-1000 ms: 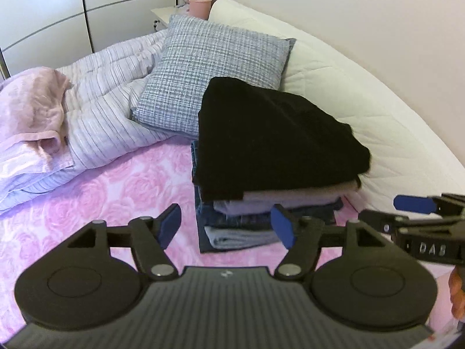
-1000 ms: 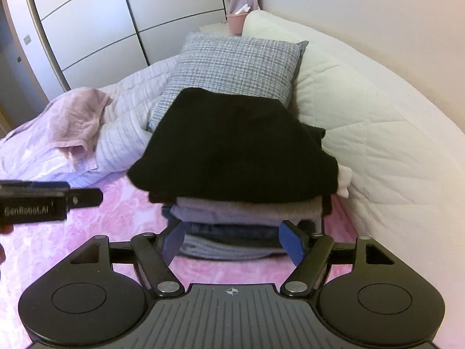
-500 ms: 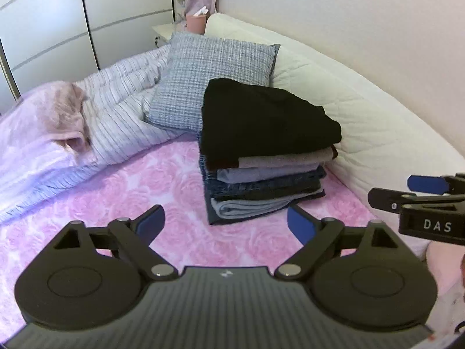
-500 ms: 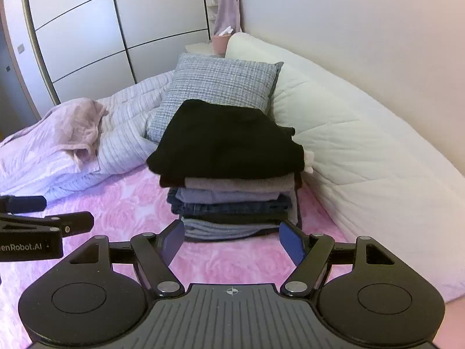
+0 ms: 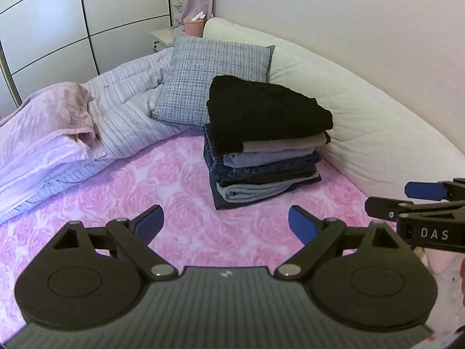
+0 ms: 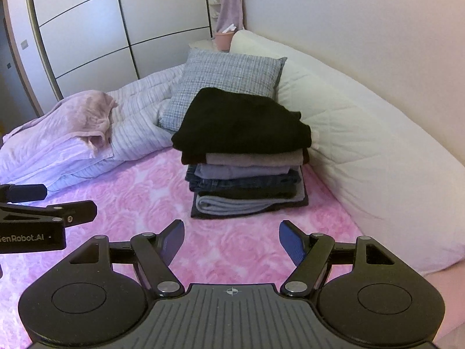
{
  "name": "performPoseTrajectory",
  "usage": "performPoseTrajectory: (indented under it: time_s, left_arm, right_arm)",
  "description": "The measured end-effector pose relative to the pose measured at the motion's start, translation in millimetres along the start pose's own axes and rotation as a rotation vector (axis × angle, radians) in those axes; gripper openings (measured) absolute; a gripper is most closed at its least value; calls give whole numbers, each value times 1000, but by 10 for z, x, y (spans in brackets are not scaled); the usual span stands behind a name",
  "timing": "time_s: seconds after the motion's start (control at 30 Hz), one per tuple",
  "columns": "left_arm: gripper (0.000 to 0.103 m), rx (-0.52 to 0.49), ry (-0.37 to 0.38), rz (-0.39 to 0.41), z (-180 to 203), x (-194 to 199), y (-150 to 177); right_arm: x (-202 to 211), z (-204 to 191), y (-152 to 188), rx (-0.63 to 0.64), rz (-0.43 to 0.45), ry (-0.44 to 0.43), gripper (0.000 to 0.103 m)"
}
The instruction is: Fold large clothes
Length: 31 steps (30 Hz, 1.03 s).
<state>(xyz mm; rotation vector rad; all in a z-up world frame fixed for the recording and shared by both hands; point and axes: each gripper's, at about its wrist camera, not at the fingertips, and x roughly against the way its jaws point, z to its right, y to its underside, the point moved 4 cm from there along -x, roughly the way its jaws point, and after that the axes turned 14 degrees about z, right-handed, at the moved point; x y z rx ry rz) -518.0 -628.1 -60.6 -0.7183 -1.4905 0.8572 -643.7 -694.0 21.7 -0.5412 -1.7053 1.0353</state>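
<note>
Folded stack of clothes (image 5: 263, 145) ahead of left gripper (image 5: 226, 223) and right gripper (image 6: 231, 240), both wide apart, empty; folding seemingly finished.

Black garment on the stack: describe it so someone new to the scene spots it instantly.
Start at the bed with the pink rose-print sheet. Near the white padded side cushion, in front of the blue-grey checked pillow, sits a stack of folded clothes. The black garment is its top layer, the only black piece, overhanging the beige, grey and denim folds beneath.
</note>
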Motion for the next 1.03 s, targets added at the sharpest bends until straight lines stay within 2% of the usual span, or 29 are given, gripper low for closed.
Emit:
performPoseTrajectory:
  time_s: [0.3,1.03]
  left_arm:
    - [91,9,17,-38,-48,39,173]
    - [89,-9,35,-52,89,-74,160]
  right_arm:
    - [60,-74,114,-24,-29,-2,69]
    - [69,65,132,-36,-44,7,69]
